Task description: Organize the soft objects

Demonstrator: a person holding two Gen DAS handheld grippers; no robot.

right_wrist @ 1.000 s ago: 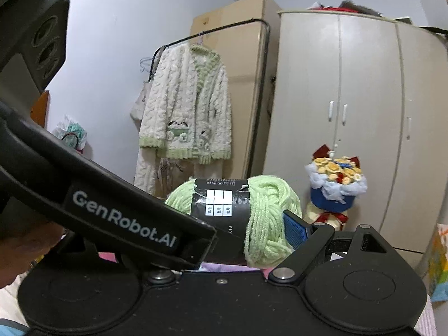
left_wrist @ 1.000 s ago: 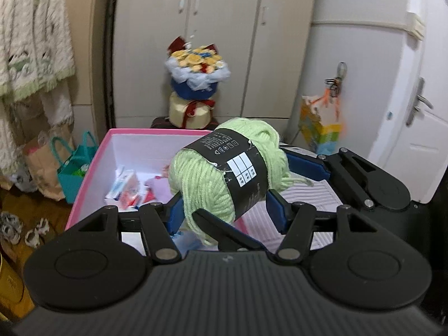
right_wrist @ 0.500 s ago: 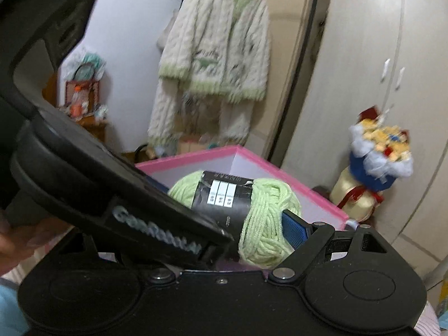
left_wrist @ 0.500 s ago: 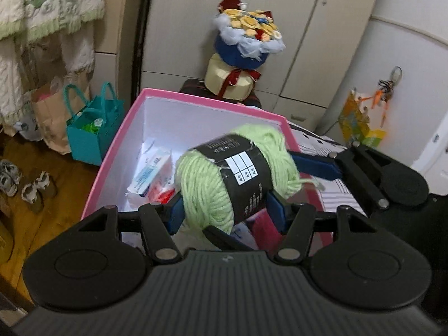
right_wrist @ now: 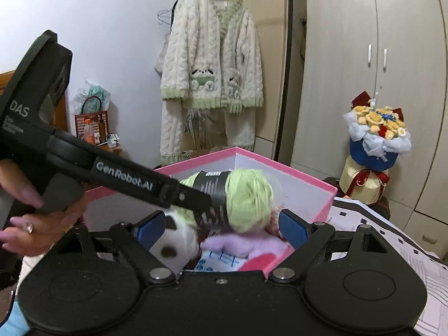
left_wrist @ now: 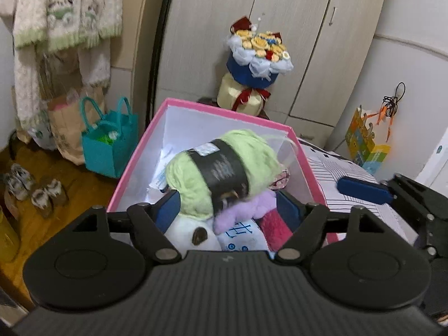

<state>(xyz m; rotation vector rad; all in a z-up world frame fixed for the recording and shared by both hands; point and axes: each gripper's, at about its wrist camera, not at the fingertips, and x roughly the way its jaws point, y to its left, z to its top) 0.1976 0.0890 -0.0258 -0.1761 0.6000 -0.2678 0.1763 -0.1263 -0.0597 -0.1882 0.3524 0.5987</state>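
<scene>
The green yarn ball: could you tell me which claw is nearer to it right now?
Left. The left claw, its jaws just opening, sits right at the green yarn ball over the pink box; the right claw hangs open further back.

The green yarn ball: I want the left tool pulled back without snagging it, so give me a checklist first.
1. Left tool jaws have just been opening, pads off the yarn ball: ok.
2. Yarn ball inside the pink box: ok.
3. Yarn ball settled: cannot tell, it is blurred.
4. Loose strand free of the fingers: cannot tell.
5. Right tool open, holding nothing: ok.
</scene>
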